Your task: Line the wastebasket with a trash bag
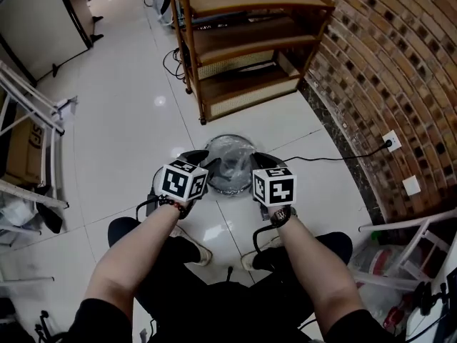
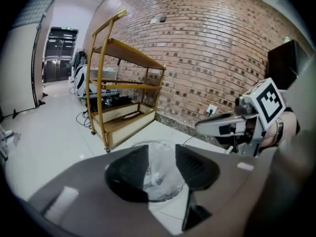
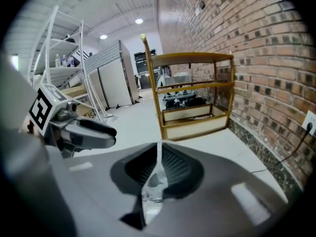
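The round wastebasket stands on the white floor right in front of me, with a clear trash bag lying crumpled inside it. My left gripper hovers over its left side and my right gripper over its right side. In the left gripper view the left gripper has its jaws apart, and the bag in the basket shows through the gap. In the right gripper view the right gripper is shut on a thin fold of clear bag film.
A wooden shelf unit stands just beyond the basket, against a brick wall. A black cable runs across the floor to a wall socket. White racks stand at the left. My shoes are close behind the basket.
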Demonstrator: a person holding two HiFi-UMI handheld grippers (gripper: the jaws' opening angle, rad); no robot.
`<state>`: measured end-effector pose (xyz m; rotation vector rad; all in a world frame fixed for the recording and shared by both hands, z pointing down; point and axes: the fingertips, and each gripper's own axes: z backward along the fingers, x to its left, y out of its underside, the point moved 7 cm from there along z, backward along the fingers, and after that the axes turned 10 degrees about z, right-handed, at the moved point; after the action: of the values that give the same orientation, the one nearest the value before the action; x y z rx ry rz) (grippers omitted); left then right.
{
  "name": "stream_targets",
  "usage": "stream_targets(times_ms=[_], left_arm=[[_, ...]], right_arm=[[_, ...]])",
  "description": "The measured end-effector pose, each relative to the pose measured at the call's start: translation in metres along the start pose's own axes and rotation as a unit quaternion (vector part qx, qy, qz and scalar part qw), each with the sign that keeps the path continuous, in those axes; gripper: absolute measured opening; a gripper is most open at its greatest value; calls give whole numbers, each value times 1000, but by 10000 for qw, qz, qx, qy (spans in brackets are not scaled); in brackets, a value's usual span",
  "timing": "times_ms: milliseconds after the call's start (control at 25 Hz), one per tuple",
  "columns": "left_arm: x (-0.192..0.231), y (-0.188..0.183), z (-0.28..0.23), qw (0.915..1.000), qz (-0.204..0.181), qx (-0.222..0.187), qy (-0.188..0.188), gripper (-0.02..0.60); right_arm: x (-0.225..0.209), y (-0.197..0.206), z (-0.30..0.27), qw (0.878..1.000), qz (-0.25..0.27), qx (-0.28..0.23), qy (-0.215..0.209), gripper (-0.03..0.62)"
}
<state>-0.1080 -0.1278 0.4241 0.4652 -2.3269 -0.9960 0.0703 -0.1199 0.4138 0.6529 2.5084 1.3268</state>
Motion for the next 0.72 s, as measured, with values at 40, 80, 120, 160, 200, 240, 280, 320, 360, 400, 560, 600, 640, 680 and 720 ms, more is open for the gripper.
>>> stream_targets(times_ms=[40,80,120,160,200,240,280,320,360,400,560,600,640,680,720], left_arm=[[-6,0,2,9999,-102,-31,29,155],[-11,1,3,9998,-200,-55,44,126],[-17,2,5,9995,-296,-71,47,101],[-21,3,6,9992,-386,-80,38,74],[-25,5,7,9989,-462,-91,22,33],[-29,6,8,9986,-516,-115,12,2],[-32,6,10,9984,-547,-156,17,2],[-35,6,11,9982,-562,-208,32,2],[-39,6,13,9980,-569,-264,52,0],[-43,6,14,9978,-576,-317,73,2],[-61,10,16,9965,-700,-439,154,0],[-66,11,17,9961,-742,-438,171,0],[-70,11,18,9959,-773,-430,183,1],[-73,12,19,9957,-795,-428,186,0],[-75,13,19,9956,-808,-437,177,0]], right_arm=[[3,-1,3,10000,17,-38,14,16],[5,-2,7,10000,38,-65,26,2],[8,-2,10,9999,60,-83,26,2],[10,-2,13,9999,85,-99,17,2],[13,-2,15,9999,112,-120,4,2],[16,-2,17,9998,140,-142,-5,2],[18,-1,19,9997,162,-160,-9,2],[20,-1,21,9997,172,-168,-12,2],[22,0,23,9997,166,-168,-20,2],[24,1,24,9997,155,-165,-29,2],[33,4,31,9997,166,-165,-44,2],[34,4,32,9997,176,-174,-40,2],[35,4,34,9997,186,-184,-34,2],[36,4,36,9996,194,-195,-27,2],[37,4,38,9996,201,-207,-23,2]])
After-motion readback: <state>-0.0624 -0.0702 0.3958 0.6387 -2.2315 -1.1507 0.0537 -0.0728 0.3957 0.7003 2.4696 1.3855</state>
